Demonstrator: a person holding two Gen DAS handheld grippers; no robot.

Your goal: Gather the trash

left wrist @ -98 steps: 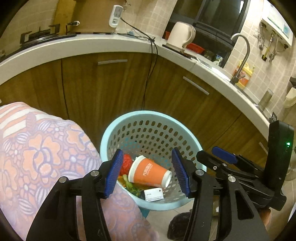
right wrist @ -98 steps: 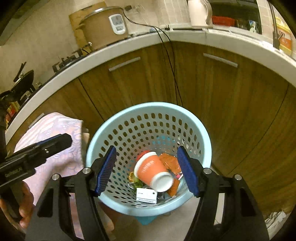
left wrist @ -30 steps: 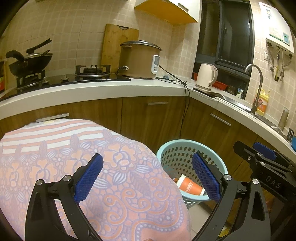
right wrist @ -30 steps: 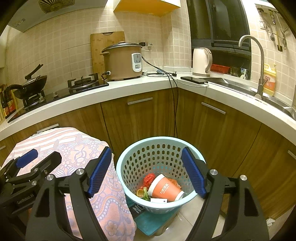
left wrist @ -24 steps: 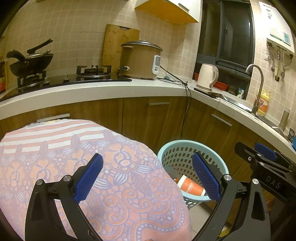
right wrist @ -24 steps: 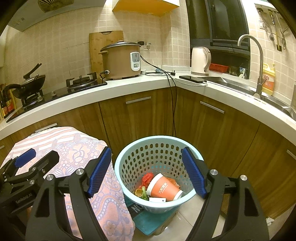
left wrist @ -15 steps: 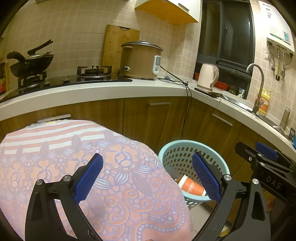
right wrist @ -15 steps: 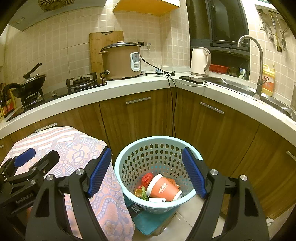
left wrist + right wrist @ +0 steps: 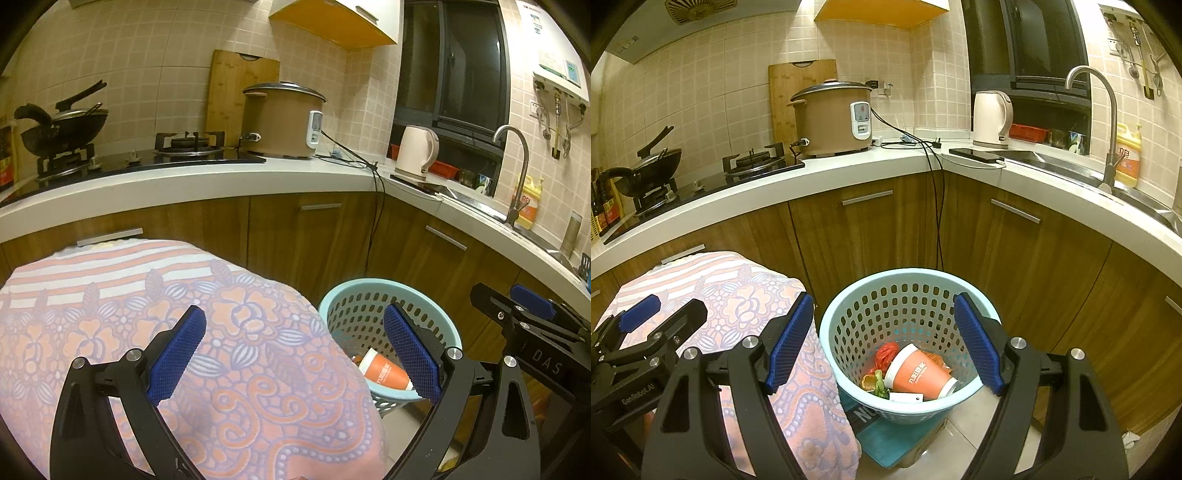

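A light blue perforated basket (image 9: pixel 849 325) stands on the floor before the wooden cabinets; it also shows in the left wrist view (image 9: pixel 436 314). Inside lie an orange paper cup (image 9: pixel 916 374) on its side, a red wrapper (image 9: pixel 886 352), food scraps and a white card. The cup also shows in the left wrist view (image 9: pixel 384 373). My right gripper (image 9: pixel 884 347) is open and empty, held above and in front of the basket. My left gripper (image 9: pixel 293 354) is open and empty, over a pink floral cloth (image 9: pixel 147 302).
The cloth-covered surface (image 9: pixel 731 295) sits left of the basket. A teal mat (image 9: pixel 886 439) lies under the basket. The white countertop (image 9: pixel 849 166) carries a rice cooker (image 9: pixel 831 118), kettle (image 9: pixel 991 118), phone, gas stove and wok. A cable (image 9: pixel 938 206) hangs down the cabinet.
Both grippers have risen and pulled back from close over the basket to a wider view of the kitchen. In the last second they hardly move.
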